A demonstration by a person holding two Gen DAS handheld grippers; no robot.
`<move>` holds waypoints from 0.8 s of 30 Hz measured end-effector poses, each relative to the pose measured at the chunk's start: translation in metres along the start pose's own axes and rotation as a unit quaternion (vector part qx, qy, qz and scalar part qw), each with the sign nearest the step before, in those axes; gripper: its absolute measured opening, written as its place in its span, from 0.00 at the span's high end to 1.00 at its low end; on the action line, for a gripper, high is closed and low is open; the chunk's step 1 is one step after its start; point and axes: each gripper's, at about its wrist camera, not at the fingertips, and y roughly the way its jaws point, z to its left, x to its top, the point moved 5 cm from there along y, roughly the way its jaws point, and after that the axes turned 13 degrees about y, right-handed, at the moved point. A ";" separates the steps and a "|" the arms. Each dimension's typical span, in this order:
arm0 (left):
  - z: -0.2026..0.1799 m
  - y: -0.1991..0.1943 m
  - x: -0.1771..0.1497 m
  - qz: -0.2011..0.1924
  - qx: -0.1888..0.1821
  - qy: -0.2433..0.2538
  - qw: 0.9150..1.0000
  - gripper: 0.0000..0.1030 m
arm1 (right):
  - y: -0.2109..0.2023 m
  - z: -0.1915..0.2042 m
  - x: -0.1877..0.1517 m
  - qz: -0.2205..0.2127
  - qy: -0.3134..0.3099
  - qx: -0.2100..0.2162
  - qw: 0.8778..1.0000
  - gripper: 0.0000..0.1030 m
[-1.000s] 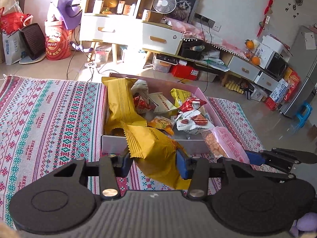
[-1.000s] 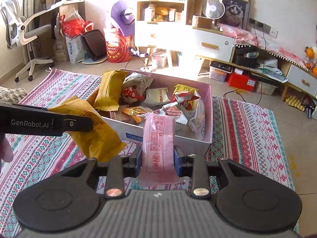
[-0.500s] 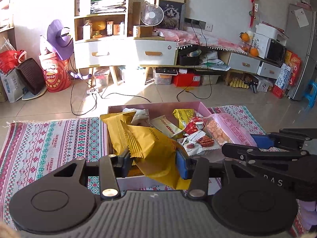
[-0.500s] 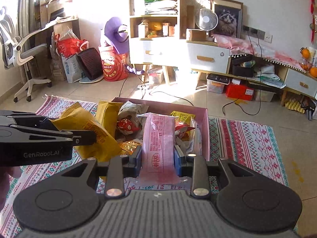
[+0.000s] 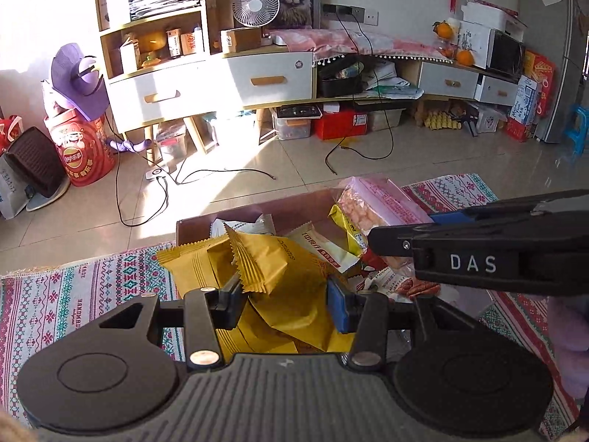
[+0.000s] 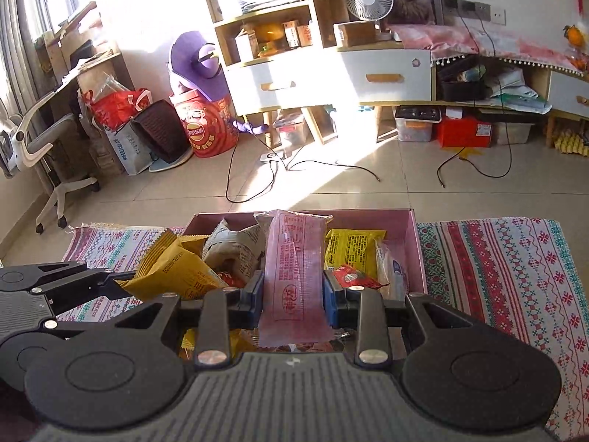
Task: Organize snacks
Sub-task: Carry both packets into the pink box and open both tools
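Observation:
My left gripper [image 5: 285, 300] is shut on a yellow snack packet [image 5: 272, 265], held over the left part of the pink box [image 5: 239, 215]. The right gripper [image 6: 293, 300] is shut on a long pink snack packet [image 6: 294, 269], held over the middle of the same pink box [image 6: 414, 243]. In the left wrist view the right gripper [image 5: 371, 237] reaches in from the right with the pink snack packet [image 5: 375, 204]. The left gripper [image 6: 121, 280] enters the right wrist view from the left with the yellow snack packet [image 6: 173, 269]. Several other packets fill the box.
The box rests on a patterned woven rug [image 6: 515, 258] over a tiled floor. Cables [image 5: 154, 191] trail across the floor beyond it. A white cabinet with drawers [image 5: 221, 81], a red bucket [image 5: 84, 151] and an office chair [image 6: 48, 140] stand farther back.
Both grippers have moved forward over the box, each still holding its packet. The views have levelled out, and the box now sits low and close under the fingers.

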 end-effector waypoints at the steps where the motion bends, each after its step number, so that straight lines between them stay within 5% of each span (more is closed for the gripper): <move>1: 0.000 0.003 0.001 0.001 0.000 -0.001 1.000 0.49 | 0.003 0.000 0.001 0.002 0.001 -0.004 1.000 0.72; 8: -0.005 0.011 0.005 -0.002 -0.001 0.012 1.000 0.47 | 0.010 -0.003 0.007 0.006 0.013 -0.021 1.000 0.71; 12: -0.008 0.008 0.004 -0.002 -0.004 0.023 1.000 0.29 | 0.004 -0.003 0.007 -0.003 0.016 -0.023 1.000 0.49; 16: -0.007 -0.005 0.002 -0.013 -0.002 0.013 1.000 0.13 | -0.005 -0.002 0.007 -0.004 0.020 -0.019 1.000 0.38; 24: -0.014 -0.031 -0.006 -0.010 0.001 0.019 1.000 0.05 | -0.030 0.000 0.000 -0.008 0.011 -0.021 1.000 0.27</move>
